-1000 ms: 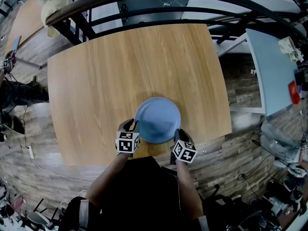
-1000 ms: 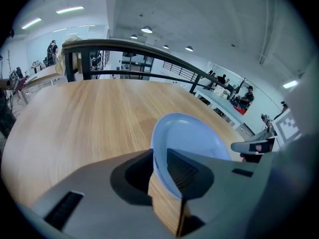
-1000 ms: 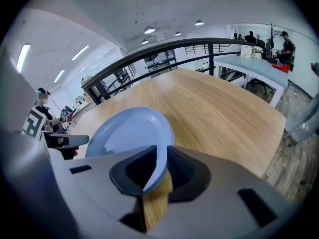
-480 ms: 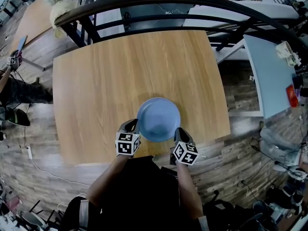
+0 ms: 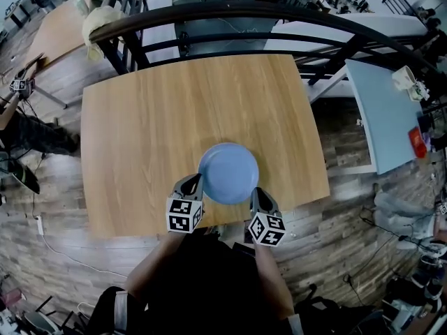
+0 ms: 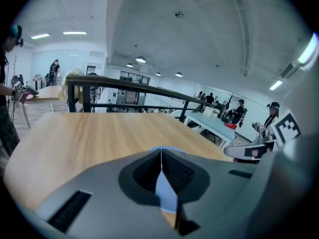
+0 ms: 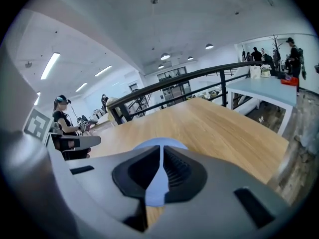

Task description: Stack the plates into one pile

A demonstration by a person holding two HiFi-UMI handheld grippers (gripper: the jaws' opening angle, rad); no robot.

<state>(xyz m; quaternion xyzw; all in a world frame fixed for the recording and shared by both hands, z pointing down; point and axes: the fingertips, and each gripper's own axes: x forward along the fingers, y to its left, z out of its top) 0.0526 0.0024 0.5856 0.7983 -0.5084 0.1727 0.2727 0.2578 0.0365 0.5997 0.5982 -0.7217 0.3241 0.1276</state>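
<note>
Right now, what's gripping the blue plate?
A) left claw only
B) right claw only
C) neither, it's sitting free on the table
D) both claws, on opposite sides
D: the left claw and the right claw each pinch the rim of the blue plate, one on each side. The right claw's jaws have just been closing on the rim between them.

Surface (image 5: 140,138): bare wood left of, right of and beyond the blue plate (image 5: 228,173), so I can pass freely over all that. Plate sits near my edge and is the one obstacle on the wood. Far edge is blocked by a black railing (image 5: 230,16), curved bars across the full width. To the right is a strip of floor, then a light blue table (image 5: 380,110), well apart. To the left a person (image 5: 31,135) is on the floor, clear of the surface.
</note>
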